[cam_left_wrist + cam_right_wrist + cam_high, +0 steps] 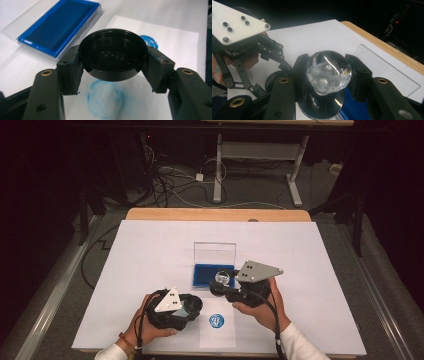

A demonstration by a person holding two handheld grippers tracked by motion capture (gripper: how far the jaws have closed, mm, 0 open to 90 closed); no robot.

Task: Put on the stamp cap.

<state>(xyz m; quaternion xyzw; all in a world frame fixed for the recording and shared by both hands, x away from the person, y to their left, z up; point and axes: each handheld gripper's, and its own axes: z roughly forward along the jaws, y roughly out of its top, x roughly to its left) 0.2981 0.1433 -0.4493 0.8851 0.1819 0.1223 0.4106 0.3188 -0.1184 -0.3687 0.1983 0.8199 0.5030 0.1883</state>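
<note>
Left claw (113,75) clamps the round black plastic cap (113,58) by its rim; right claw (328,72) grips the slippery clear-knobbed stamp (328,71), likely fragile.

The cap (113,58) looks like glossy black plastic, smooth, with faint raised figures inside. The knob (329,70) is clear and faceted, glass or perhaps acrylic; its base (322,103) shines like polished metal. The ink pad (58,26) is matt blue, felt-like, in a clear glossy plastic case. The paper (160,42) is matt white, with a grainy, blotchy blue stamp mark (106,98). The left gripper (113,75) has dull black pads (71,73), rough-edged and smeared blue. The table's edge (217,214) is pale smooth wood.
</note>
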